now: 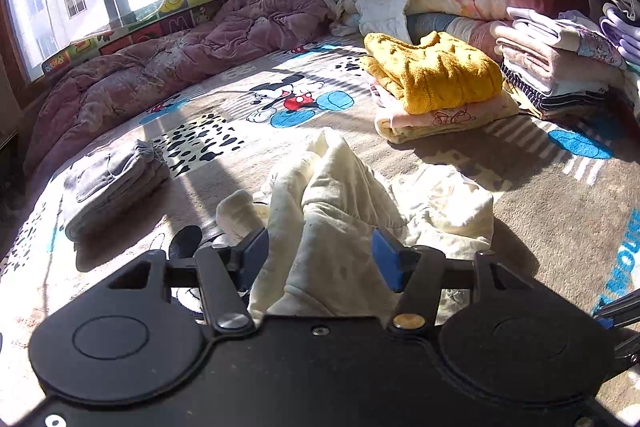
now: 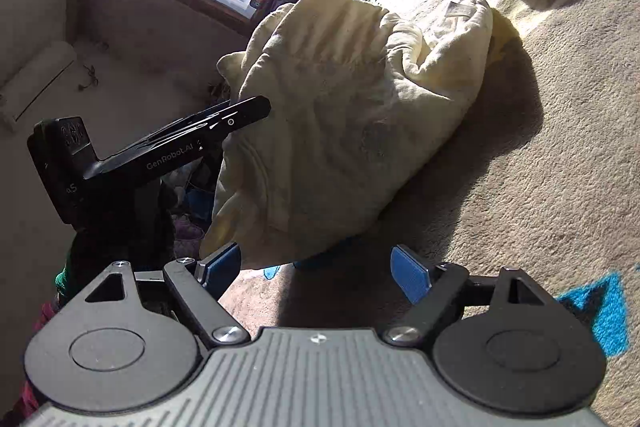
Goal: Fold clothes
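The left tongs (image 1: pixel 320 255) pinch a raised fold of the cream garment (image 1: pixel 340 187), soft, light and floppy, trailing onto the bed (image 1: pixel 540 207) beyond, while the right tongs (image 2: pixel 316 267) stand spread just below its hanging hem, the likeliest hold

Sweater (image 1: pixel 434 73) atop stack (image 1: pixel 444 119), on bed (image 1: pixel 540 203)
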Demonstrator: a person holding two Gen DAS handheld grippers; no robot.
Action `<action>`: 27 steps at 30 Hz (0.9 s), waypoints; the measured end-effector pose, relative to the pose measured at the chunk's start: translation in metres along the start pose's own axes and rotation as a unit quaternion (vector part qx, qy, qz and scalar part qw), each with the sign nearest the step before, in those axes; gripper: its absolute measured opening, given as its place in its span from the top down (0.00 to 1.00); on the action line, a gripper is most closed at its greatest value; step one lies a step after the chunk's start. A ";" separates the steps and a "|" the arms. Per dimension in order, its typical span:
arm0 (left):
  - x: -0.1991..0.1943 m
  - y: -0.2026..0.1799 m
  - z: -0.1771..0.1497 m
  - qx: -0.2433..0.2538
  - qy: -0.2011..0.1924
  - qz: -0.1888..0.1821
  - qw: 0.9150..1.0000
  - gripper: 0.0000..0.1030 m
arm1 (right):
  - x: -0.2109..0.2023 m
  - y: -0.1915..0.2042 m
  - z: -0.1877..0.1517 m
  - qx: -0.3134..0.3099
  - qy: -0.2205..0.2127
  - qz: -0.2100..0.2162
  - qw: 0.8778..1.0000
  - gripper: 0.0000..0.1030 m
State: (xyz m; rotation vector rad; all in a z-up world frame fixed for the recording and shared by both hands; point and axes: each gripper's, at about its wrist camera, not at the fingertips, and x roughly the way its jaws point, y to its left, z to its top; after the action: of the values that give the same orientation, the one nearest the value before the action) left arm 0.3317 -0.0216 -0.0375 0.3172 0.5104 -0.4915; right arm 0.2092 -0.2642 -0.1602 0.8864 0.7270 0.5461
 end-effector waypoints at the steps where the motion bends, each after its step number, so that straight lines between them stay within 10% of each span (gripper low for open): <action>1: -0.008 0.005 -0.005 -0.032 -0.016 0.002 0.999 0.40 | -0.009 -0.007 -0.006 0.001 0.000 -0.005 1.000 0.18; 8: 0.005 0.005 -0.007 -0.087 -0.017 0.010 0.996 0.38 | -0.074 -0.033 -0.026 -0.054 -0.033 -0.042 0.997 0.17; 13: 0.042 0.038 -0.001 -0.168 0.016 -0.020 0.985 0.39 | -0.103 -0.020 -0.037 -0.197 -0.122 -0.213 0.949 0.01; 17: 0.066 0.039 0.006 -0.168 0.054 -0.033 0.984 0.55 | -0.106 -0.041 -0.039 -0.180 -0.113 -0.200 0.956 0.00; 19: 0.071 0.031 0.008 -0.148 0.069 -0.026 0.986 0.85 | -0.099 -0.039 -0.039 -0.184 -0.110 -0.202 0.956 0.00; 27: 0.012 -0.075 0.016 0.045 0.030 -0.092 0.994 0.94 | -0.109 -0.049 -0.037 -0.137 -0.129 -0.159 0.969 0.00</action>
State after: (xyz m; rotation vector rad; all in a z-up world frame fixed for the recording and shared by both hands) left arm 0.3080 -0.0948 -0.0435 0.3743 0.5806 -0.6863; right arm 0.1178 -0.3469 -0.1802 0.5536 0.5265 0.2317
